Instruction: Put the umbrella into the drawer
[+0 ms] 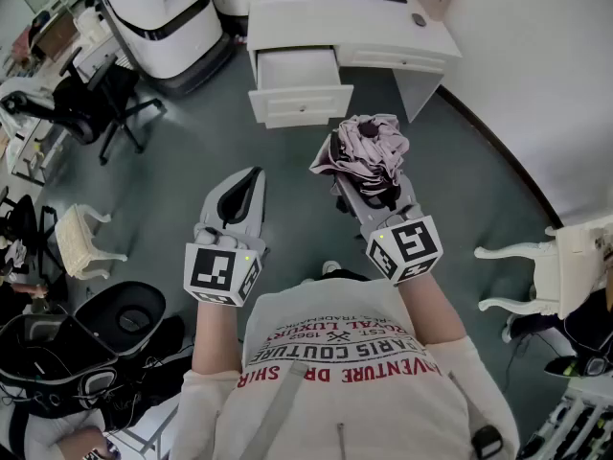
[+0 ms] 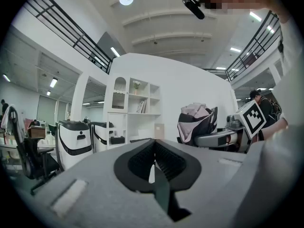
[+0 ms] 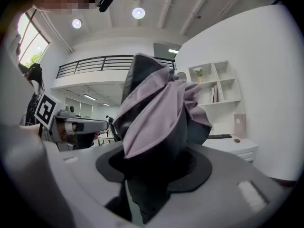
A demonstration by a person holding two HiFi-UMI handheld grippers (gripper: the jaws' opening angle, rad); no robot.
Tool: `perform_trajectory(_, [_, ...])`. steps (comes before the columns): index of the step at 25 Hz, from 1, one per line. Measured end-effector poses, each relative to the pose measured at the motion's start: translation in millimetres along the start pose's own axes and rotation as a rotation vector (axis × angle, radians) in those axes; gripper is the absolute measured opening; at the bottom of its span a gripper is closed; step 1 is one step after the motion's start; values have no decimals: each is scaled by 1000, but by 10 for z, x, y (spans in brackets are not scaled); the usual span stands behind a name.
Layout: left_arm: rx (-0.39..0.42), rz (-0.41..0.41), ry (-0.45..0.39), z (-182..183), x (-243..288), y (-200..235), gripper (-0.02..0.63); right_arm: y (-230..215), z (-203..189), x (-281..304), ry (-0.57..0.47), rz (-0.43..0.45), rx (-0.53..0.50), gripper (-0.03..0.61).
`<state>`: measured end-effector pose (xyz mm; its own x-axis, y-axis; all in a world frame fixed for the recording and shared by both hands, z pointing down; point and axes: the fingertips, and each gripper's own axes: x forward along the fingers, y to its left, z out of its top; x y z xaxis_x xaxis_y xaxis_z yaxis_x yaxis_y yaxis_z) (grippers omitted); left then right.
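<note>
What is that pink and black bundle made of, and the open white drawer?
The umbrella looks like thin synthetic fabric, perhaps nylon: it bunches in soft creased folds with a faint sheen. The drawer looks like painted or laminated wood board: smooth matt white, with a moulded front panel. The exact material is not certain.

bright ceiling lights, sharp frames, fisheye-warped edges.

The person wears a cream sweatshirt (image 1: 354, 381) with red and dark lettering, and a grey strap (image 1: 280, 405) runs across it. The left claw (image 1: 255, 174) and the right claw (image 1: 374, 209) have pale grey shells with black-lined jaws. Each carries a marker cube (image 1: 222, 274) faced with black-and-white squares.
</note>
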<state>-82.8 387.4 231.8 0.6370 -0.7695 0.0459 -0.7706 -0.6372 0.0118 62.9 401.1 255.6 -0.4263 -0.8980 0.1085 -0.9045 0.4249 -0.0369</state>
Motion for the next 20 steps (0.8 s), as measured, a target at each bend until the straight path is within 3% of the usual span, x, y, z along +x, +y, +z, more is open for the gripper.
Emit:
perform_trajectory(11, [-10,81,-30,50,-9,96,6,-39,-25,1,2,20,15,196])
perform_trajectory(20, [-18,96,36,-196,175,202,6,-214,-248,301,26,41,73,198])
